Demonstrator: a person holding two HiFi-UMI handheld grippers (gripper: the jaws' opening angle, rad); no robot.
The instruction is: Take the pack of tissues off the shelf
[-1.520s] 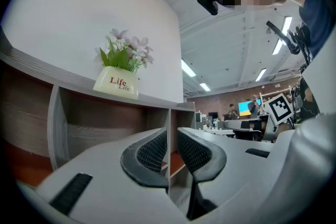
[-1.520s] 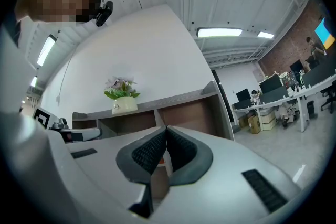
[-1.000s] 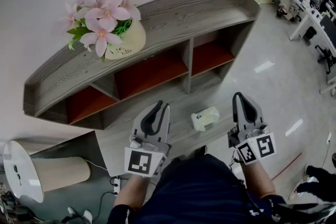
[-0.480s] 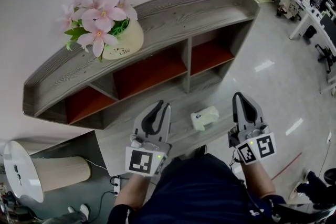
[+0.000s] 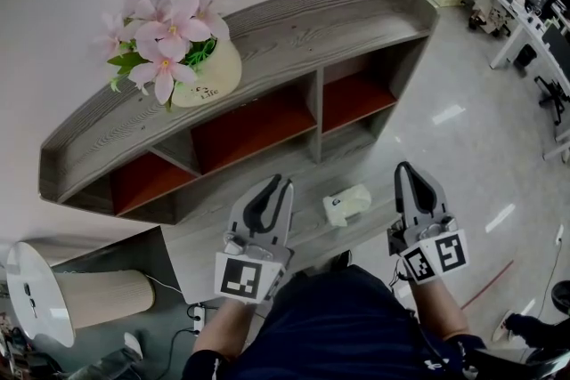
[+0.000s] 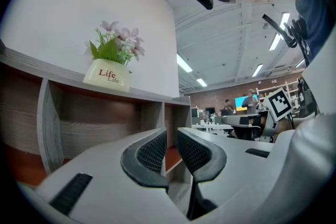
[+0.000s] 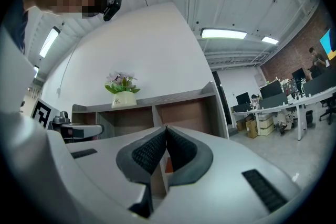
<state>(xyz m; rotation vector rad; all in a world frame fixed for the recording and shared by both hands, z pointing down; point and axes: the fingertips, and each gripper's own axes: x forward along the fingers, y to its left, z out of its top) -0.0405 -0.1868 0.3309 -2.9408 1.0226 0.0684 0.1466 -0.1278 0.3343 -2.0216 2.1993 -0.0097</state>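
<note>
The pack of tissues (image 5: 347, 202), pale and soft, lies on the low front ledge of the grey wooden shelf unit (image 5: 294, 22). It sits between my two grippers, a little beyond their tips. My left gripper (image 5: 278, 183) hovers to its left, jaws a narrow gap apart with nothing between them (image 6: 171, 134). To the pack's right my right gripper (image 5: 405, 166) points at the shelf with its pads meeting at the tips, empty (image 7: 166, 129). Neither touches the pack. Both gripper views show the shelf's compartments, but the jaws hide the pack.
A cream pot of pink flowers (image 5: 200, 67) stands on the shelf top at the left. A white round stool (image 5: 36, 289) and a power strip (image 5: 194, 313) are on the floor at lower left. Office desks (image 5: 525, 4) line the far right.
The head view has shifted slightly, so the shelf and flowers sit a bit further left. Both grippers keep their place and their jaws are unchanged.
</note>
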